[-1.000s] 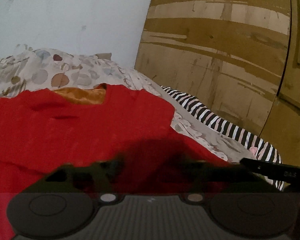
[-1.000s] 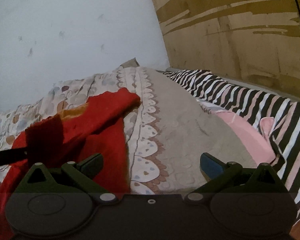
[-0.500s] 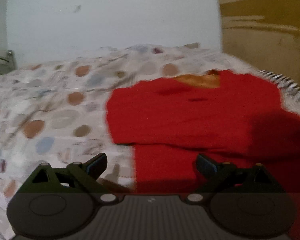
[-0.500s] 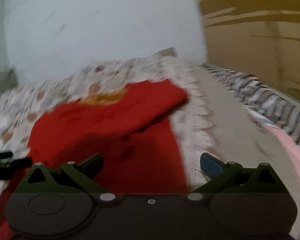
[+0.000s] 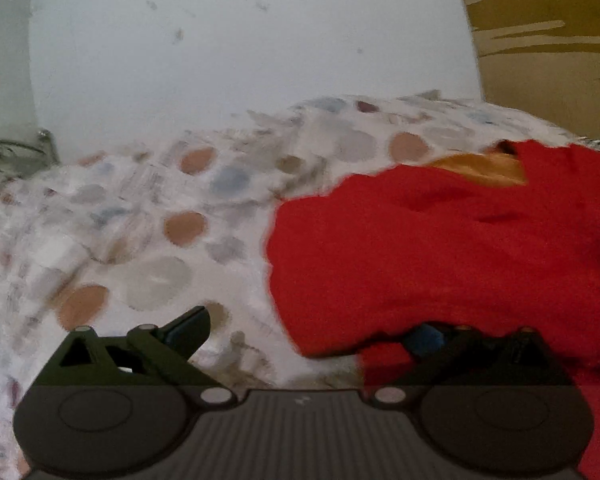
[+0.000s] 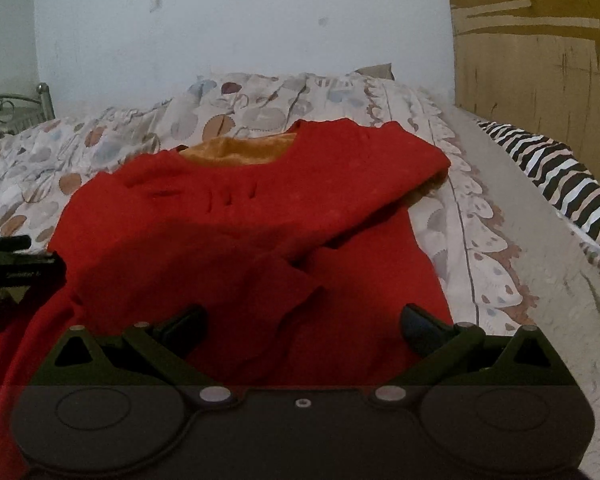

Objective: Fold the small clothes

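The soft red knitted top with orange lining [image 6: 260, 208] lies part-folded on the spotted bedspread [image 5: 148, 248]; it looks light and floppy, best pinched at its lower hem corners. The left claw [image 5: 304, 330] is opening wide and the right claw [image 6: 302, 326] stands wide apart, both holding nothing.

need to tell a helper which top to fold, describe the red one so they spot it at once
On the bed's spotted sheet, left of the zebra-striped pillow, lies the red top. It alone is plain red, with an orange lining at the neck.

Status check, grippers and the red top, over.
Left gripper jaws opening, right gripper open, both empty. Red top on bedspread, sleeve folded across. Nothing obstructing.
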The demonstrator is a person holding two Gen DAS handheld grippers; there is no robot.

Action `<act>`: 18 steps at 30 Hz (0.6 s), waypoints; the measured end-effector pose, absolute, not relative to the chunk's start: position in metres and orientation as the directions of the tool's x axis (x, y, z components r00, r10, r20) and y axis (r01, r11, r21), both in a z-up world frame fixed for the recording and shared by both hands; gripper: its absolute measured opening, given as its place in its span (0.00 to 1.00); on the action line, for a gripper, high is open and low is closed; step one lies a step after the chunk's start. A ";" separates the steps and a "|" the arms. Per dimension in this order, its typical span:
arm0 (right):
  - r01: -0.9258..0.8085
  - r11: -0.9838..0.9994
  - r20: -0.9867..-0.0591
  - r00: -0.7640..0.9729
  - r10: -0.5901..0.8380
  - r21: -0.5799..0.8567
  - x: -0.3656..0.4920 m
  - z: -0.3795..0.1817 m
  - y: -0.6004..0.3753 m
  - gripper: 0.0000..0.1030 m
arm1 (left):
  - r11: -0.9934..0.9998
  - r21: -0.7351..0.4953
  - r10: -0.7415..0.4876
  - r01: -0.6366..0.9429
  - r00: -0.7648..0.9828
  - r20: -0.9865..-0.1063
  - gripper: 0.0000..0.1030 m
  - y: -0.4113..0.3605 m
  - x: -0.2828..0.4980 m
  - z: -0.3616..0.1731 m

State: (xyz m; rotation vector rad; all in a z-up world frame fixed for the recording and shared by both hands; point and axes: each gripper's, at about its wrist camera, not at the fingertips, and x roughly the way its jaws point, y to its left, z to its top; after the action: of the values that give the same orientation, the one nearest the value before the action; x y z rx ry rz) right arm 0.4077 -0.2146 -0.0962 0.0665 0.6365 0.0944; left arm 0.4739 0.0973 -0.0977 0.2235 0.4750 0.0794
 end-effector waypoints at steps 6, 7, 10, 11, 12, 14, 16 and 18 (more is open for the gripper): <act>-0.070 0.994 -0.588 0.801 0.107 0.086 0.408 -0.098 -0.214 1.00 | 0.972 0.201 0.190 -0.117 0.899 -0.394 0.99 0.122 0.488 -0.092; -0.070 0.994 -0.588 0.802 0.107 0.085 0.408 -0.098 -0.213 1.00 | 0.974 0.195 0.184 -0.117 0.908 -0.377 0.99 0.123 0.487 -0.091; -0.070 0.994 -0.588 0.802 0.108 0.087 0.408 -0.098 -0.213 1.00 | 0.958 0.227 0.242 -0.176 0.920 -0.308 0.95 0.124 0.479 -0.086; -0.070 0.994 -0.587 0.802 0.110 0.089 0.408 -0.098 -0.214 1.00 | 0.952 0.230 0.267 -0.200 0.913 -0.309 0.93 0.126 0.479 -0.085; -0.070 0.993 -0.587 0.802 0.111 0.092 0.407 -0.098 -0.214 1.00 | 0.954 0.221 0.269 -0.202 0.904 -0.333 0.92 0.131 0.481 -0.085; -0.070 0.993 -0.587 0.802 0.110 0.090 0.407 -0.098 -0.213 1.00 | 0.961 0.196 0.259 -0.194 0.881 -0.396 0.92 0.142 0.484 -0.090; -0.070 0.993 -0.586 0.803 0.110 0.090 0.407 -0.098 -0.213 1.00 | 0.959 0.218 0.262 -0.182 0.864 -0.430 0.92 0.146 0.485 -0.096; -0.070 0.993 -0.586 0.803 0.110 0.091 0.407 -0.098 -0.213 1.00 | 0.954 0.240 0.270 -0.177 0.857 -0.440 0.92 0.146 0.484 -0.099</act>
State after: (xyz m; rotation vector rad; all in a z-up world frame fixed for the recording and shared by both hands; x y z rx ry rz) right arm 0.4072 -0.2133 -0.0978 0.0658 0.6319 0.0963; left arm 0.4838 0.1459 -0.0992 0.1943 0.4886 0.2364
